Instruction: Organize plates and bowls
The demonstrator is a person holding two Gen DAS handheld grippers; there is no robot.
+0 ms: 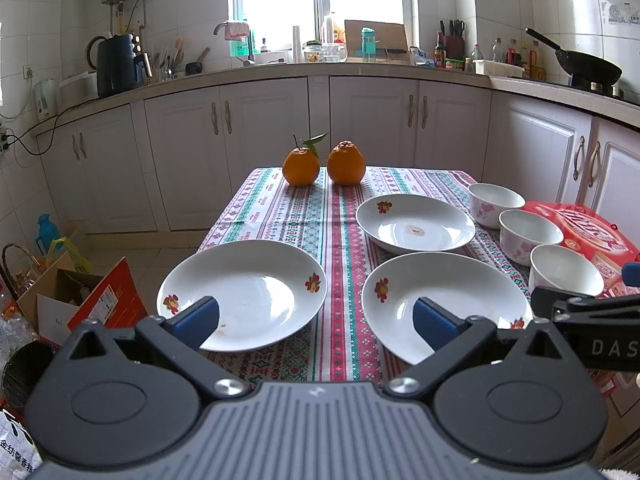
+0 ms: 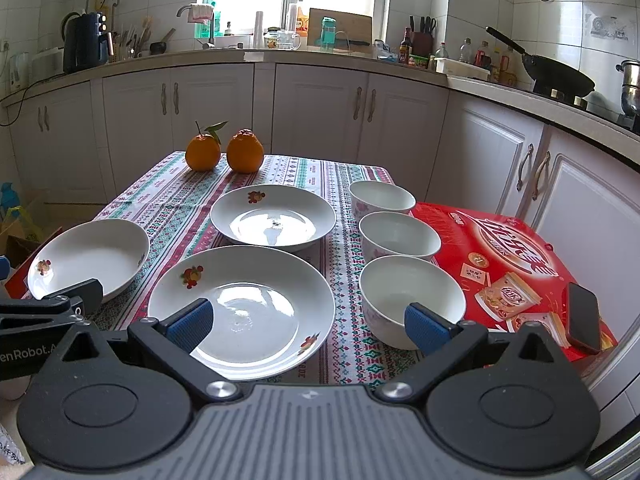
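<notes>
Both tools released, holding nothing. Left gripper (image 1: 316, 320) hovers wide-spread at the near edge of the tablecloth (image 1: 340, 216); right gripper (image 2: 308, 320) likewise.

Landmark: the two oranges (image 1: 324, 162) at the cloth's far end. Nearer than them lie three plates: far plate (image 1: 416, 222), near-right plate (image 1: 444, 304), near-left plate (image 1: 244, 292), all apart. Right of the plates, three bowls (image 2: 396, 236) stand in a row beside a red box (image 2: 508, 264) with a phone (image 2: 584, 322) on it.

Judgement: glazed ceramic, stiff, fairly heavy, slippery, chips easily. Pinch a plate at its raised rim and a bowl across its wall; set down gently when stacking.
</notes>
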